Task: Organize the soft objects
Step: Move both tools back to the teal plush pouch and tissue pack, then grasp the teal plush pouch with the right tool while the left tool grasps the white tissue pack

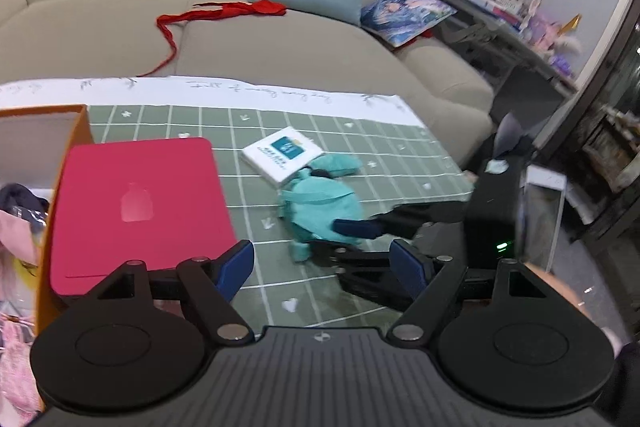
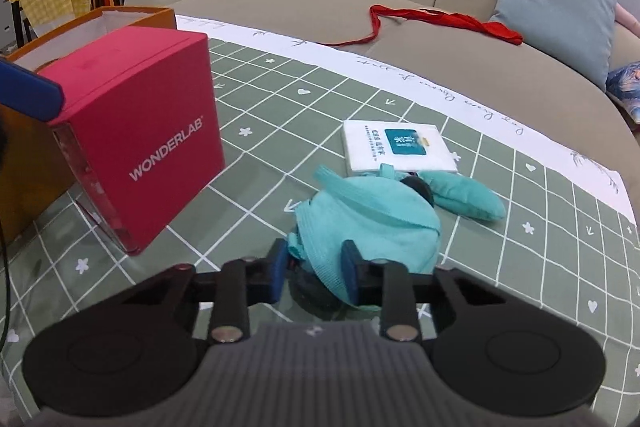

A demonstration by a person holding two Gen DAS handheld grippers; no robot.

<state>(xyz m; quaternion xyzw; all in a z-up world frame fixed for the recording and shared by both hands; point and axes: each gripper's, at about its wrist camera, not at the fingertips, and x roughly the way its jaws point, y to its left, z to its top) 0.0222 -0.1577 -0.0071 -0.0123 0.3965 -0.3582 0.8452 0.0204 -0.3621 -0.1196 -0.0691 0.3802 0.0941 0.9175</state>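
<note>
Right tongs (image 2: pixel 313 269) pinching teal plush (image 2: pixel 368 223) lying on surface (image 2: pixel 500 267) right of red box (image 2: pixel 136 147). Left tongs (image 1: pixel 322 269) hovering wide, empty. Advice: gripping thick bulk, lifting straight.

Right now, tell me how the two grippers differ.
The left gripper stands wide open with nothing between its blue pads; the right gripper is pinched narrow on the teal plush toy. The left hangs beside the red Wonderlab box, apart from the toy; the right touches the toy. Both are black with blue pads, angled down at the green grid cloth.
</note>
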